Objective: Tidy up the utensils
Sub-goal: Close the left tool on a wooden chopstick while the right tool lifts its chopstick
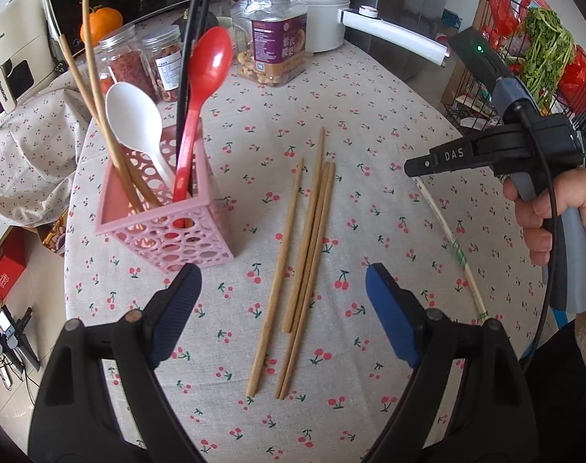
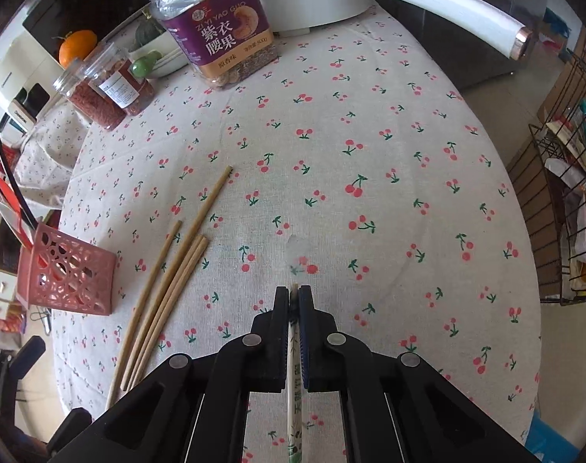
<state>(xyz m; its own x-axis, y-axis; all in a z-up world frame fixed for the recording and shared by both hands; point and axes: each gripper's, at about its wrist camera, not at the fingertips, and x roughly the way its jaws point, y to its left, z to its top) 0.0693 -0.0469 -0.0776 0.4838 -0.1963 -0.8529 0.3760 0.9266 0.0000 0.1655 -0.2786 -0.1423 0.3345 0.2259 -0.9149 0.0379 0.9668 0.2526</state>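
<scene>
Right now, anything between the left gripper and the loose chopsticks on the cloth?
Nothing visible. The left gripper hangs open right over the four wooden chopsticks; the pink holder stands off to one side, clear of that path.

Ahead of my jaws and to their left, the purple label of the nut jar point(image 2: 219, 34) reads "ZI YI YAO GUO", with the characters "紫衣腰果" beneath it. My right gripper point(image 1: 416, 166) bears the white letters "DAS" on its side. Far off to my left, the cream appliance point(image 1: 11, 54) carries "CHANGHONG". The small print on the little jars is too small to read.
</scene>
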